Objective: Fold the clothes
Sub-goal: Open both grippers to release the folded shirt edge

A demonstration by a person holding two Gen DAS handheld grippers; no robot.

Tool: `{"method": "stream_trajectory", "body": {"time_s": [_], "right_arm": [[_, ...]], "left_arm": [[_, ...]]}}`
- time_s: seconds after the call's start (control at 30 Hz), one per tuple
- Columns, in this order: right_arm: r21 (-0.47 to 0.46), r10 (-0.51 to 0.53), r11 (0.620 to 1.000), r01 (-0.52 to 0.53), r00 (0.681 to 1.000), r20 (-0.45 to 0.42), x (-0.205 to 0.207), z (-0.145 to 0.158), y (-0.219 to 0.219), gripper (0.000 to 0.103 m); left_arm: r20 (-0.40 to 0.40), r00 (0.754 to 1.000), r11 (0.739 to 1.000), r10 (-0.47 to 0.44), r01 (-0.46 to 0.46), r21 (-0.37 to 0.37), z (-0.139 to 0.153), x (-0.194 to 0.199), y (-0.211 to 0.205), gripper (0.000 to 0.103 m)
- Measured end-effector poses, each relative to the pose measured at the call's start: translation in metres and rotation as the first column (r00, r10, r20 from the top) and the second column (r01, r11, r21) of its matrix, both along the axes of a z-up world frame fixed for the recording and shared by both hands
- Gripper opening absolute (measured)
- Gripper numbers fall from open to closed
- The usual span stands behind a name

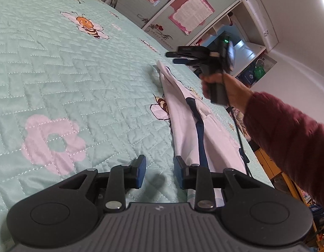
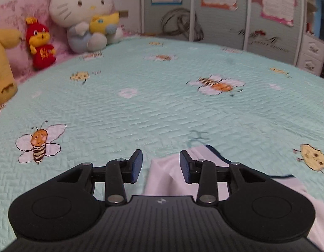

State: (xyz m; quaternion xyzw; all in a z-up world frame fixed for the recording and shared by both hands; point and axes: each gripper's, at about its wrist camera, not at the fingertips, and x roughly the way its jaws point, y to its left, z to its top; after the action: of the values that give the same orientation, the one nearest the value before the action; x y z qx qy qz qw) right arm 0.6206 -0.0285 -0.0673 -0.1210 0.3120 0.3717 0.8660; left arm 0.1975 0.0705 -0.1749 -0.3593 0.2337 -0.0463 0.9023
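White garment with navy trim lay in a long fold on the mint bee-print quilt, right of centre. Left gripper stood open beside its near end, holding nothing. Right gripper hovered open, empty, above its far end.

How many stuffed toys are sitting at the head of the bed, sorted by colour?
White: 1, the big cat plush
Red: 1, the small doll
Yellow: 1, the plush cut off at the picture's left edge
Total: 3
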Motion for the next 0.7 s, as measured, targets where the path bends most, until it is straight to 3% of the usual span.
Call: {"method": "stream_trajectory", "body": {"time_s": [0.13, 0.27, 0.4, 0.5, 0.57, 0.63, 0.7], "right_arm": [[-0.099, 0.001, 0.995, -0.006, 0.999, -0.045, 0.007, -0.011, 0.029, 0.04], [-0.242, -0.034, 0.97, 0.029, 0.999, -0.019, 0.008, -0.025, 0.044, 0.041], [-0.279, -0.068, 0.959, 0.05, 0.996, -0.055, 0.019, -0.031, 0.046, 0.038], [-0.235, -0.112, 0.967, 0.094, 0.992, -0.064, 0.025, -0.027, 0.039, 0.013], [-0.163, -0.14, 0.979, 0.124, 0.986, -0.09, 0.03, -0.022, 0.03, 0.01], [-0.08, -0.159, 0.986, 0.15, 0.979, -0.127, 0.034, -0.017, 0.019, 0.0], [0.021, -0.163, 0.985, 0.17, 0.968, -0.188, 0.041, -0.014, 0.008, 0.0]], "left_arm": [[0.004, 1.0, 1.0, 0.0, 0.0, -0.008, 0.0, 0.0, 0.0, 0.033], [0.006, 1.0, 1.0, -0.001, 0.001, -0.012, 0.0, -0.001, 0.0, 0.033], [0.007, 1.0, 1.0, -0.001, 0.001, -0.017, 0.0, -0.001, 0.0, 0.033], [0.009, 1.0, 1.0, -0.001, 0.001, -0.02, 0.0, -0.001, 0.0, 0.033], [0.009, 1.0, 1.0, -0.001, 0.001, -0.021, 0.0, -0.001, 0.0, 0.033], [0.009, 1.0, 1.0, -0.001, 0.001, -0.022, 0.0, -0.002, 0.001, 0.033], [0.01, 1.0, 1.0, 0.0, 0.001, -0.023, 0.0, -0.002, 0.001, 0.033]]}}
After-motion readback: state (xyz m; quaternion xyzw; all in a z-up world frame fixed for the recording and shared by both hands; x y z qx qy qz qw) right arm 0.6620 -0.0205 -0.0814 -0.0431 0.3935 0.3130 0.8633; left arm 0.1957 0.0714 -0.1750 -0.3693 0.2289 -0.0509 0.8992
